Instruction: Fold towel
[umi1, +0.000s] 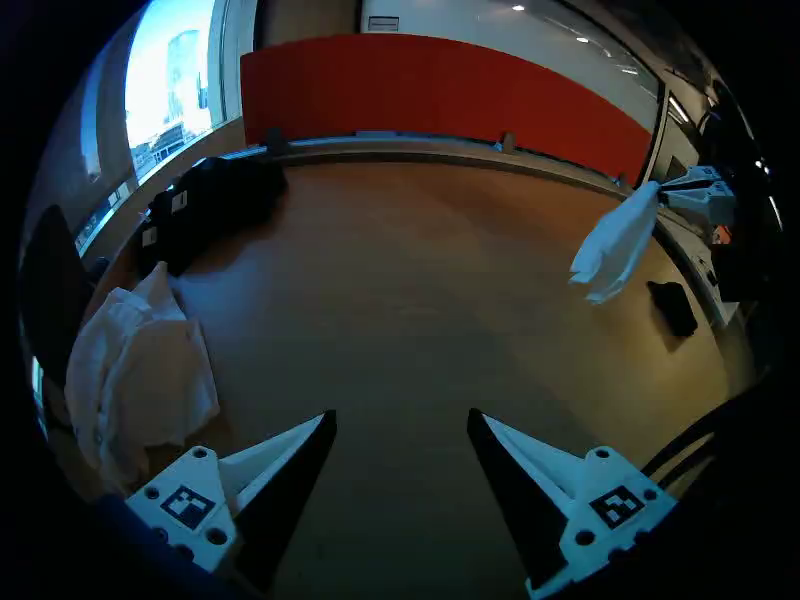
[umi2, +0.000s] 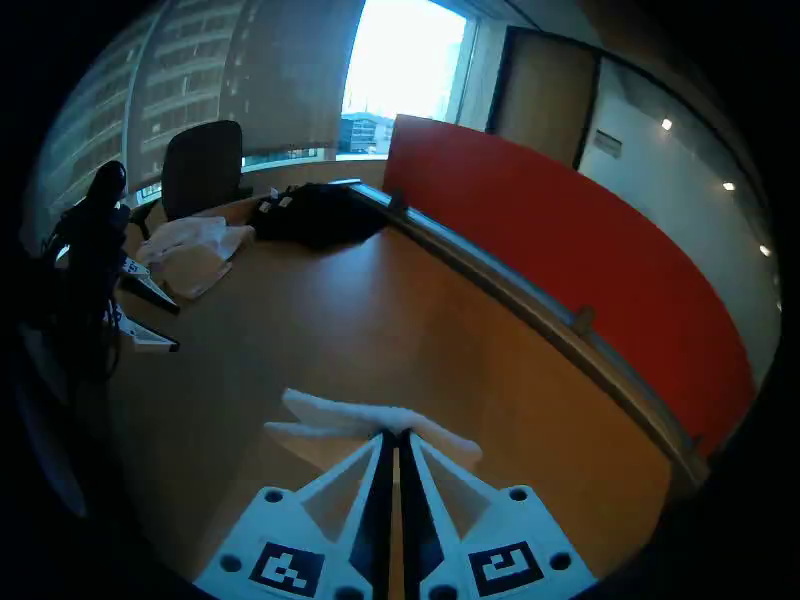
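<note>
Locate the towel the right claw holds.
The towel hangs from the right claw at the right of the left gripper view, above the table, near a small black object.

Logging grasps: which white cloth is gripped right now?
The towel pinched in the right gripper, hanging above the table; the other white pile lies loose near the open left gripper.

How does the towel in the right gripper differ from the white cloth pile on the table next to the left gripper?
The held towel hangs in the air, pinched by the right gripper; the cloth pile lies on the table with no fingers on it. The held towel droops in a narrow bunch; the cloth pile spreads in a broader crumpled heap. Both are white and unfolded.
</note>
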